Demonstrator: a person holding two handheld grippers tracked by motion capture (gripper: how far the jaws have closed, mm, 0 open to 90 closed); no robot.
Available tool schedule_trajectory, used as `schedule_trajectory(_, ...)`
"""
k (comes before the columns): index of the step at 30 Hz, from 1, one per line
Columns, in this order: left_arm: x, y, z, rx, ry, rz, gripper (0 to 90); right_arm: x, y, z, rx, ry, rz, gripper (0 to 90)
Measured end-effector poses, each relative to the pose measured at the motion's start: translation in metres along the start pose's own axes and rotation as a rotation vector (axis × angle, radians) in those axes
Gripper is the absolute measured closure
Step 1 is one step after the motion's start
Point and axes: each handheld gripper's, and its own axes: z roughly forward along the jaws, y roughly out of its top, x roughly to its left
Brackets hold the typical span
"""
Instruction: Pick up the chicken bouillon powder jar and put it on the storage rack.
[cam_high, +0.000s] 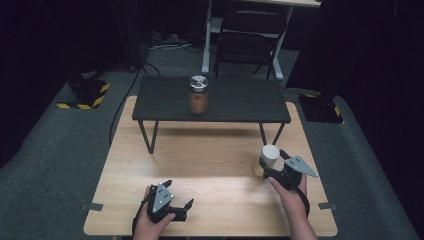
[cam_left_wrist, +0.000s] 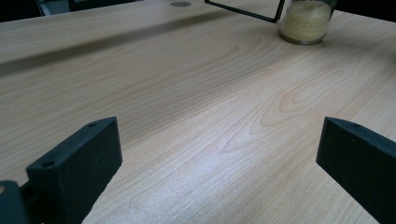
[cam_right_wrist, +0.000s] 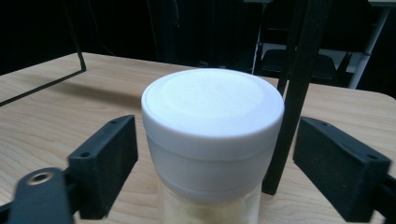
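Note:
A jar with a white lid (cam_high: 270, 152) and pale yellow grains stands on the wooden table (cam_high: 210, 160) at the right. My right gripper (cam_high: 274, 165) is open around it; in the right gripper view the jar (cam_right_wrist: 212, 126) sits between the two jaws, with a small gap on each side. A second jar (cam_high: 198, 95), with a silver lid and orange-brown contents, stands on a low black shelf (cam_high: 235, 100). My left gripper (cam_high: 179, 194) rests open near the table's front edge with nothing between its fingers. In the left gripper view the yellow-grain jar (cam_left_wrist: 306, 21) is far off.
The black shelf stands on thin legs (cam_high: 147, 135) across the back of the table; one leg (cam_right_wrist: 294, 93) rises just behind the white-lidded jar. A folding chair (cam_high: 247, 42) and cables are on the floor beyond.

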Motion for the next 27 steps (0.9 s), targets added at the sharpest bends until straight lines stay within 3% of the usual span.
schedule_trajectory(15, 0.0004, 0.0, 0.0, 0.0, -0.002, -0.001, 0.4, 0.0002, -0.0045, 0.0059, -0.01, 0.009, 0.031, 33.0)
schedule_trajectory(21, 0.0005, 0.0, 0.0, 0.0, -0.002, -0.001, 0.4, 0.0025, -0.006, 0.006, -0.016, 0.002, 0.05, 33.2)
schedule_trajectory(27, 0.0005, 0.0, 0.0, 0.0, -0.002, -0.001, 0.4, 0.0039, -0.0046, 0.0059, -0.011, -0.004, 0.032, 33.5)
